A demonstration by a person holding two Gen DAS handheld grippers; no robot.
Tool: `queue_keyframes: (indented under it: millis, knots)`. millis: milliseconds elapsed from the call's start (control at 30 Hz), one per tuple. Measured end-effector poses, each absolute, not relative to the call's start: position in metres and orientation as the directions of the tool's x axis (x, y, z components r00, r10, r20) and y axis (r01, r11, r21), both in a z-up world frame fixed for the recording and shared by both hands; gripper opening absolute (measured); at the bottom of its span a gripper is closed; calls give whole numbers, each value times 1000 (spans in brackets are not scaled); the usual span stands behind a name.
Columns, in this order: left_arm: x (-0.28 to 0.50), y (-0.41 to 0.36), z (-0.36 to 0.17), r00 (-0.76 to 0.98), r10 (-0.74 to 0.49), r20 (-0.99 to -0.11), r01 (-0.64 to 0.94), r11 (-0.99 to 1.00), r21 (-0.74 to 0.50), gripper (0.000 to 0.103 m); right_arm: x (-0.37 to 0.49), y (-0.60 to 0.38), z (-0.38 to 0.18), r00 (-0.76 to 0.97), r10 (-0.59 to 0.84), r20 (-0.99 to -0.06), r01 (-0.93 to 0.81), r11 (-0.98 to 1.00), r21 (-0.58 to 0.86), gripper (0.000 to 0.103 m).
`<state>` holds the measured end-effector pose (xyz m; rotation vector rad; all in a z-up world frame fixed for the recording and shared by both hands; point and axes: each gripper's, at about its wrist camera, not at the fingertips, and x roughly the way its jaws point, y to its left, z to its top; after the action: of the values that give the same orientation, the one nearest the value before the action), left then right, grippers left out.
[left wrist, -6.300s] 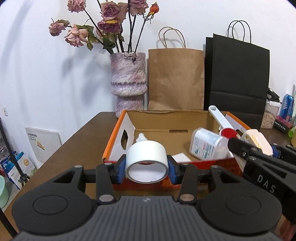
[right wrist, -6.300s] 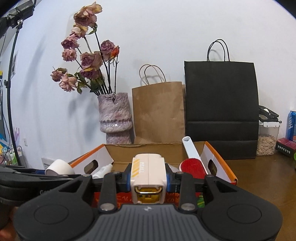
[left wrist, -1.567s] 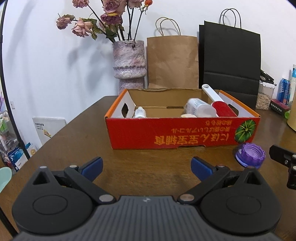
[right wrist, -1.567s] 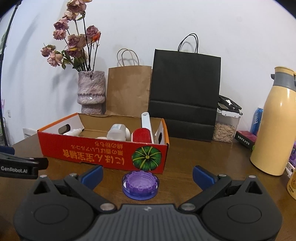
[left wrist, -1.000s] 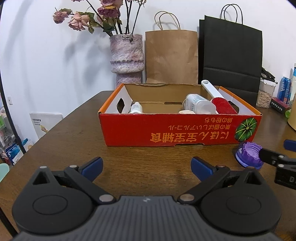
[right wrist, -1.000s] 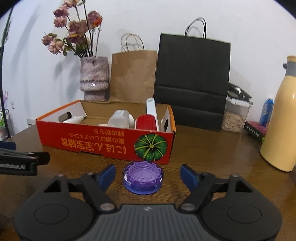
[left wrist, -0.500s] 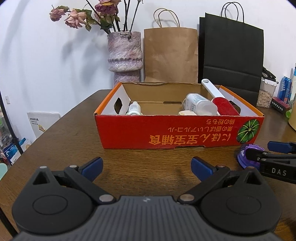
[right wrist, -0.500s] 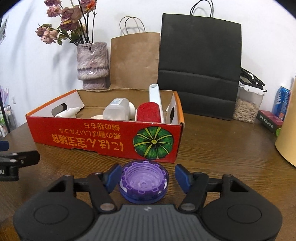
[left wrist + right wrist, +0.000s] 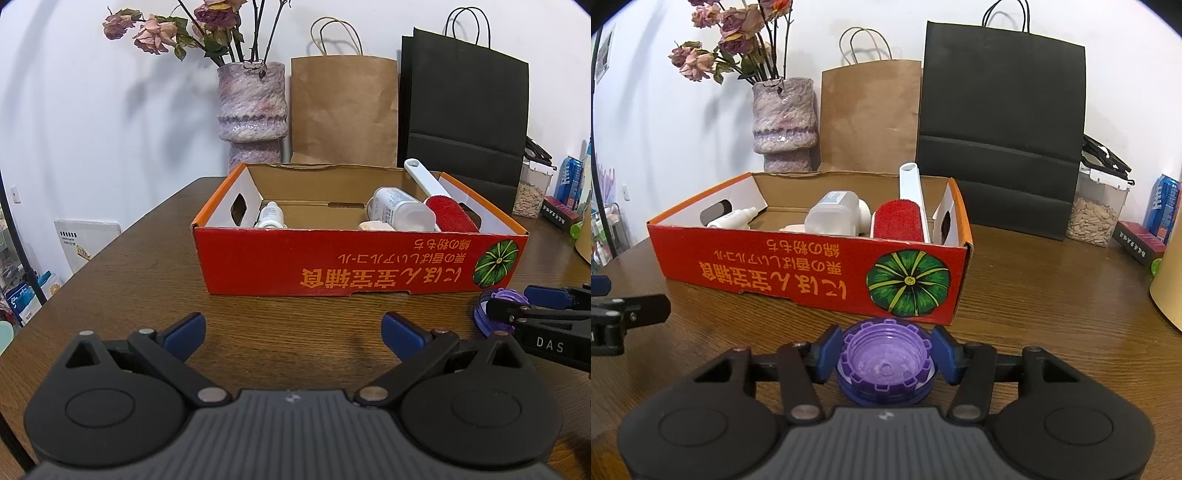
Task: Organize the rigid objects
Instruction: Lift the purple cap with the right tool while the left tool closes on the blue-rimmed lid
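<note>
the right tongs [image 9: 885, 354] are closing around the purple cap [image 9: 885, 363], which a moment ago lay ahead of spread tips and now sits squarely between the two blue pads [image 9: 827, 352]; the left pad looks to touch the cap's ribbed rim, the right pad stands just beside it, so the pinch is not yet firm. that means the pickup of this last loose piece is under way, and the next move is likely a lift toward the box. the cap rests open side up on the desk [image 9: 1052, 295], just in front of the red cardboard box [image 9: 812, 273], near its pumpkin picture. the left tongs [image 9: 291, 332] hang spread and empty over the desk, unmoved, facing the box. inside the box lie a white bottle [image 9: 833, 216], a lint brush [image 9: 899, 219] and a small dropper bottle [image 9: 733, 219].
</note>
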<state>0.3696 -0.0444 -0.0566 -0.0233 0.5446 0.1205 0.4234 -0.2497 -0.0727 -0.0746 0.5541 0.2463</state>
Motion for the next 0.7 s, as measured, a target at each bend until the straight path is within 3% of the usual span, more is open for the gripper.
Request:
queue_keyframes:
  millis: [700]
  knots:
    - [367, -55, -57, 852, 134, -507, -132, 990, 39, 103, 402, -259, -58, 872, 224, -436, -251, 968, -5, 52]
